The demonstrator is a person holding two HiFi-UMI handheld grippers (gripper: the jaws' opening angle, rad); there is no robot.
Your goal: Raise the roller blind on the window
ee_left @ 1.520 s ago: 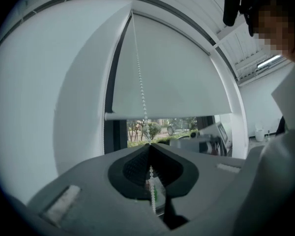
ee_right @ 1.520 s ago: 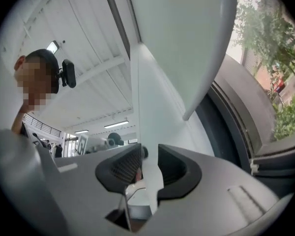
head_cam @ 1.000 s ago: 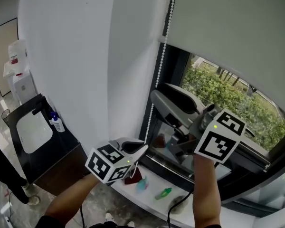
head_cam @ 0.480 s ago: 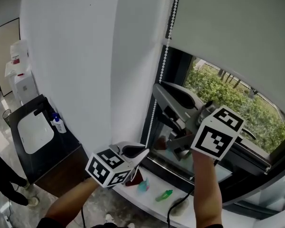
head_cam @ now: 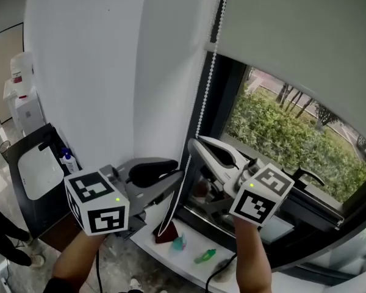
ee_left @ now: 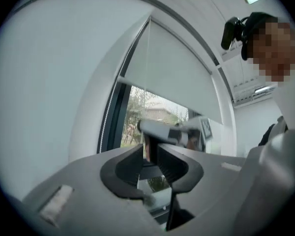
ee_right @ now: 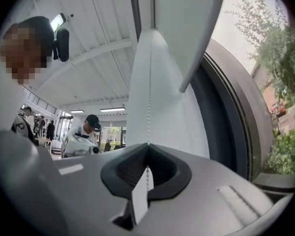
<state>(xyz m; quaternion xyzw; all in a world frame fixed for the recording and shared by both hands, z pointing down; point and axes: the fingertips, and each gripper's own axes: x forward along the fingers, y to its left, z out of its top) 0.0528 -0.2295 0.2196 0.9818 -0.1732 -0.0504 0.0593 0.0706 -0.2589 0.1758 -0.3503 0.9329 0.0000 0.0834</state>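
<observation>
Right gripper view: right gripper [ee_right: 147, 157] clamped on bead chain [ee_right: 149, 107], chain runs up from its jaws | left gripper [ee_left: 148, 154] slightly agape, empty, just beside right | roller blind [head_cam: 305, 29] part-raised above both | step: chain pull; next likely needs left to grab chain.

**Blind top and chain end out of sight**

Above the jaws of the right gripper [head_cam: 194, 145], the roller blind [head_cam: 305, 35] is cut off by the head view's top edge. Below those jaws the bead chain [ee_right: 149, 97] cannot be followed, perhaps hidden behind the gripper. Farther below, a green item [head_cam: 205, 256] is too small to be named.
</observation>
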